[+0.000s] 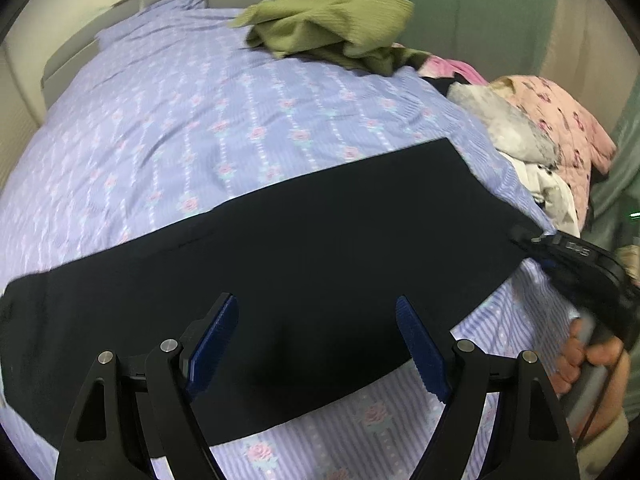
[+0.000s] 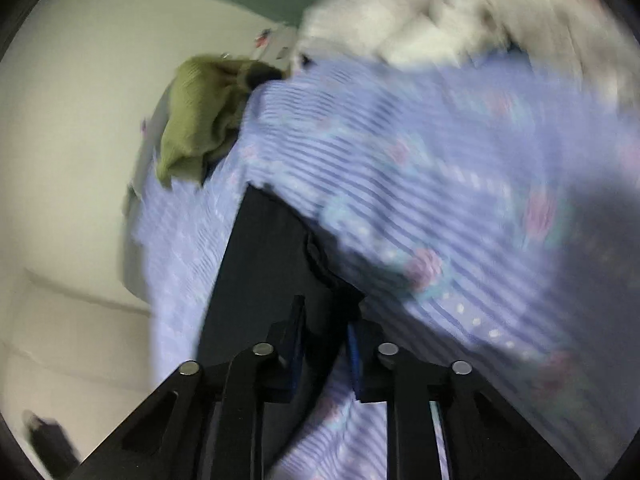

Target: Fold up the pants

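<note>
Bed [image 1: 224, 92] with lilac floral sheet, cream wall [image 2: 80, 100], green curtain [image 1: 472, 12].

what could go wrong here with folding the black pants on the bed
1. The right gripper seems closed on only the edge of the flat black pants, though the view is blurred; a thin pinch might slip when pulled.
2. The left gripper hangs open above the cloth, holding nothing, so lifting one end alone may skew the fold.
3. The jaws could also catch the lilac floral bedsheet underneath and drag it along.
</note>
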Demonstrator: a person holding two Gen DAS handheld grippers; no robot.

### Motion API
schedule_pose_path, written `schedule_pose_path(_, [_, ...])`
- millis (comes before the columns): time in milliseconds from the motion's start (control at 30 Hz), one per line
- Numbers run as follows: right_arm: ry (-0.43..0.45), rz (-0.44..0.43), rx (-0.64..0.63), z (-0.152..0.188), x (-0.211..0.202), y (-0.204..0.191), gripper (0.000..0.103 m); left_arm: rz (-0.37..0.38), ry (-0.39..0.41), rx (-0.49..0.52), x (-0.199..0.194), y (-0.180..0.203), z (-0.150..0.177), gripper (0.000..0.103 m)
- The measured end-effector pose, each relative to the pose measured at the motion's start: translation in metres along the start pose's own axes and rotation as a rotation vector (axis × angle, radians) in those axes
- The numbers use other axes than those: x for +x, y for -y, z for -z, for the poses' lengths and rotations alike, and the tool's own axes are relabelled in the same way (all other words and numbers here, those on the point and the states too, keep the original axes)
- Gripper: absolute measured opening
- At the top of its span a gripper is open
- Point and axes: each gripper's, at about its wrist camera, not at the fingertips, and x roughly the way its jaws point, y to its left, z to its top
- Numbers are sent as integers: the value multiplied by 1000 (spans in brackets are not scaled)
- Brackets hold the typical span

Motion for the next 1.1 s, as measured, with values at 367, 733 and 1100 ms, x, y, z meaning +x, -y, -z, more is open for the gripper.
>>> schedule_pose_path(367, [57, -21, -555, 27, -57, -198, 12, -146, 3, -234, -70, -127, 45, 81])
schedule_pose_path(733, [-92, -113, -889, 155, -44, -367, 12, -232, 7, -401, -148, -281, 118, 81])
schedule_pose_path(1100, [-487, -9, -1123, 369, 90, -413, 12, -261, -95, -509, -128, -392, 189, 81])
